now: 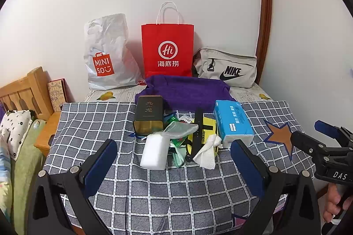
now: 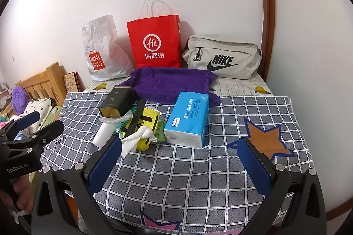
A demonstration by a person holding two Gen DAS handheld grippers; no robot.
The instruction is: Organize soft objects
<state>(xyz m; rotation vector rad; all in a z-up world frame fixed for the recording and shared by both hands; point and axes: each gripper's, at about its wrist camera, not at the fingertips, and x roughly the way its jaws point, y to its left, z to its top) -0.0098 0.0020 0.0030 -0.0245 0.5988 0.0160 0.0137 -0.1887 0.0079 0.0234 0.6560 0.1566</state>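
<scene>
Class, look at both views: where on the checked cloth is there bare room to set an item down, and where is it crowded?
Bare: the checked cloth nearest the grippers, its left side beside the dark tin, and around the orange star right of the blue tissue pack. Crowded: the middle pile and the back row of bags.

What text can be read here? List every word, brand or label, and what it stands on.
"MINI SO": white plastic bag
"Hi 海底捞": red paper bag
"NIKE": grey fabric pouch
"adidas": yellow pouch
"九龙": dark metal tin
"DAS": right gripper
"GenRobot.AI": left gripper
Blue tissue pack print: too small.
</scene>
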